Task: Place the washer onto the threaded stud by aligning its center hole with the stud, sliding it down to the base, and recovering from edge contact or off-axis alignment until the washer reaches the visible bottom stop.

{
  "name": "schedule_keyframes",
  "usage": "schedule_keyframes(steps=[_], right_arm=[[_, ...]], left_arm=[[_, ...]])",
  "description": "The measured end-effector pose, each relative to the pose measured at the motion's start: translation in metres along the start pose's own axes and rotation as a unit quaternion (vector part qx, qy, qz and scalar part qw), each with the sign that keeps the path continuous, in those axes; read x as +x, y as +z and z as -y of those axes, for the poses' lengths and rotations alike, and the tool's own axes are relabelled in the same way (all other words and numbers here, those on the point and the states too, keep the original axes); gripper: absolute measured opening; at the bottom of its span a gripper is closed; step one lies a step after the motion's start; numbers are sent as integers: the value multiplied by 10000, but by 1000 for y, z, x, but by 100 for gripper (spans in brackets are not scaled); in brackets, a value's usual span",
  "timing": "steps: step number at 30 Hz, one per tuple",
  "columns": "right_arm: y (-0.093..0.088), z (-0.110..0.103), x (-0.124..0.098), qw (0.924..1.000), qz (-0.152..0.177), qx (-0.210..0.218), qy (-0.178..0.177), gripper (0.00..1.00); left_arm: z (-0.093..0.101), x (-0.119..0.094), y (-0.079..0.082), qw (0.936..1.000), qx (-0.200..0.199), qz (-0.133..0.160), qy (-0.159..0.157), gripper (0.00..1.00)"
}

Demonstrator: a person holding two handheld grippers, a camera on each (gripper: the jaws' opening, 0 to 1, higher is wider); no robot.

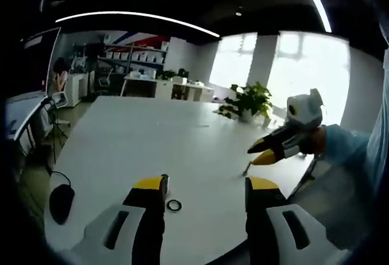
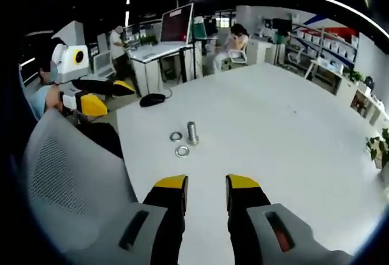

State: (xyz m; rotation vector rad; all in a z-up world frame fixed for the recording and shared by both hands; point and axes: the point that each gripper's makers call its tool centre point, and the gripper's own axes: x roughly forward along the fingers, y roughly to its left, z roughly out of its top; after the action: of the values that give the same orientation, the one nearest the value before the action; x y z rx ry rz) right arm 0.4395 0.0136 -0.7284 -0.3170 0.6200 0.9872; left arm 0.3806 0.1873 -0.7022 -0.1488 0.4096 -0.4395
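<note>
Progress: not begun as far as visible; no washer on the stud (image 2: pixel 192 132), none gripped, both grippers well apart from the parts.
Left to do: pick one washer, line its hole up over the stud top, slide down to the base.
Stud: stands upright on the white table (image 2: pixel 285 125), ahead of the right gripper (image 2: pixel 206 183) fingertips, slightly toward its left finger; long axis vertical, top end pointing up, free of any washer.
Washers: two rings lying flat beside the stud, holes facing up; far washer (image 2: pixel 175 136) just beside the stud base, near washer (image 2: pixel 182 151) a little closer to the right fingertips; neither touching the stud, as far as can be told.
Ring in left gripper view: one ring (image 1: pixel 174 205) flat on the table, between the left gripper (image 1: pixel 208 187) fingers and close to the inner side of its left finger (image 1: pixel 149 187); stud itself hard to make out there.
Right gripper fingers: apart, empty, gap pointing toward the stud and washers.
Left gripper fingers: wide apart, empty, hovering above the table edge.
Other gripper seen: right one in the left gripper view, off beyond the right finger, held by a hand in a light sleeve.
Surroundings: computer mouse (image 2: pixel 152 99) on the table's far edge, beyond the stud.
Next move, as judgement: closing on a flat thin washer calls for a low approach and an edge grip.
</note>
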Motion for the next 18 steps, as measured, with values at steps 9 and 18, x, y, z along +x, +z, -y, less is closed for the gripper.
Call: schedule_keyframes(steps=[9,18], right_arm=[[16,11,-10,9983,404,410,-120,26],[21,14,-13,9970,518,563,-146,26]], left_arm=[[-47,26,-16,9957,508,-759,141,45],[-68,60,-55,9733,1274,-1884,-311,34]])
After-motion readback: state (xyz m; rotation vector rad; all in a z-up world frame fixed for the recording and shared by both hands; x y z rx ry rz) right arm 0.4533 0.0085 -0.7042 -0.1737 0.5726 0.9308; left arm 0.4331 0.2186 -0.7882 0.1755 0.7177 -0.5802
